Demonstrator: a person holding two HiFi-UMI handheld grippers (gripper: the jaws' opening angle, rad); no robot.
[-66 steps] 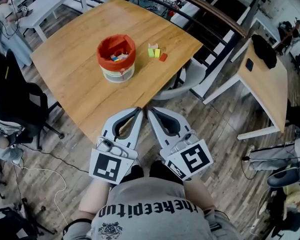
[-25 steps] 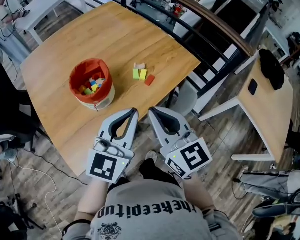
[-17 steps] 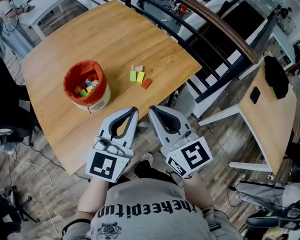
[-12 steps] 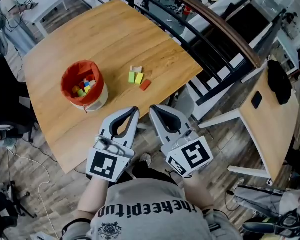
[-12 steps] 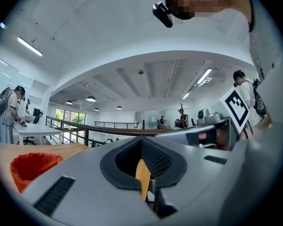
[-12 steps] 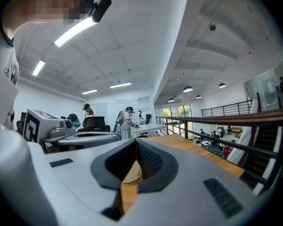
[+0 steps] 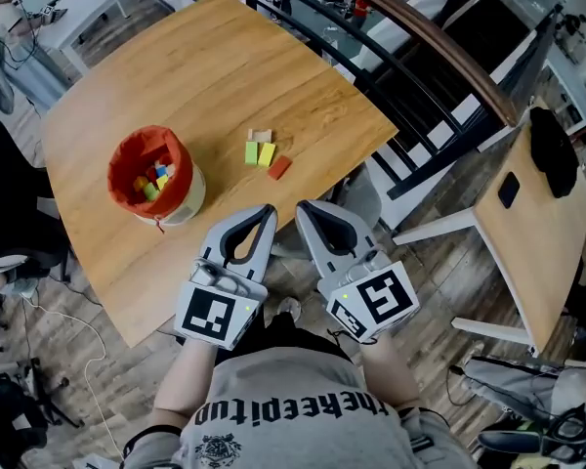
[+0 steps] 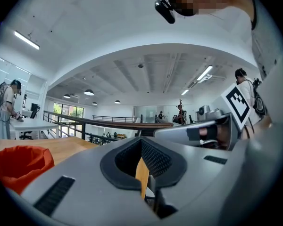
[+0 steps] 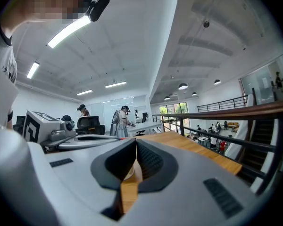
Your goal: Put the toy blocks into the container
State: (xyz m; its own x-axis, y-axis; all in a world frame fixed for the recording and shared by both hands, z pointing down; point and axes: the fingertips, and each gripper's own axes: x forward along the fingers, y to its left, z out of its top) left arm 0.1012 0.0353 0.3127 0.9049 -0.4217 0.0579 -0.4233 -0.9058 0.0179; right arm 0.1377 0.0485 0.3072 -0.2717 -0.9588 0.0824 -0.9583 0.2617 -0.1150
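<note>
Four small blocks (image 7: 266, 154) are seen grouped on the table (image 7: 225, 66), near the red-lined container (image 7: 180, 202). The left gripper (image 7: 262, 211) and right gripper (image 7: 307, 207) are held closed, empty. The blocks are judged light, rigid and smooth, best pinched across flat opposite faces.

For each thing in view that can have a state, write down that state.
Left gripper: shut, empty.
Right gripper: shut, empty.
Container: upright, open, partly filled.
Loose blocks: on the table, outside the container.
</note>
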